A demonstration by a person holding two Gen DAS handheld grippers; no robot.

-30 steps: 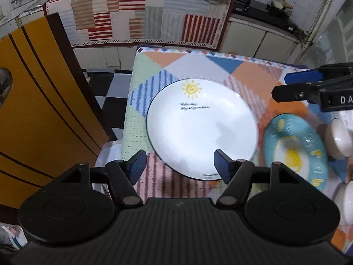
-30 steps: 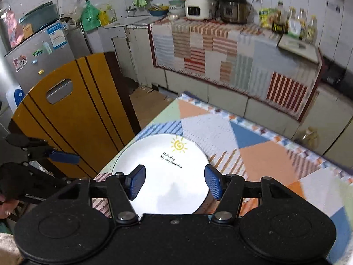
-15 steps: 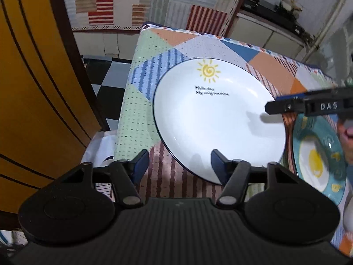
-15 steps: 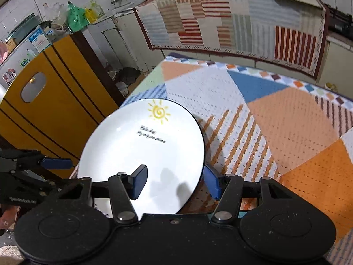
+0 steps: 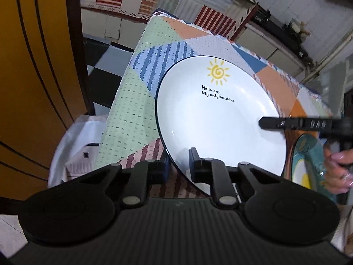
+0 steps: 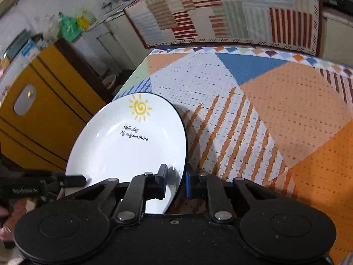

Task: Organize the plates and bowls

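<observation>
A white plate (image 5: 216, 119) with a yellow sun and black lettering sits at the near left corner of the patchwork-clothed table (image 5: 136, 101). My left gripper (image 5: 178, 169) is closing on its near rim, one finger under and one on top, pads touching it. In the right wrist view the same plate (image 6: 123, 150) has its near right rim between the closing jaws of my right gripper (image 6: 175, 182), pads against it. Each gripper shows in the other's view: the right gripper (image 5: 264, 123) at the plate's right edge, the left gripper (image 6: 75, 179) at its left edge.
A teal plate (image 5: 306, 154) with a yellow centre lies just right of the white one, beside a person's hand (image 5: 337, 170). A yellow wooden panel (image 5: 33, 66) stands close to the table's left edge. The patterned cloth (image 6: 286, 101) stretches bare to the right and back.
Both grippers came down to the white plate and their jaws drew together from wide open onto its rim, the left at the near edge, the right at the right edge.
</observation>
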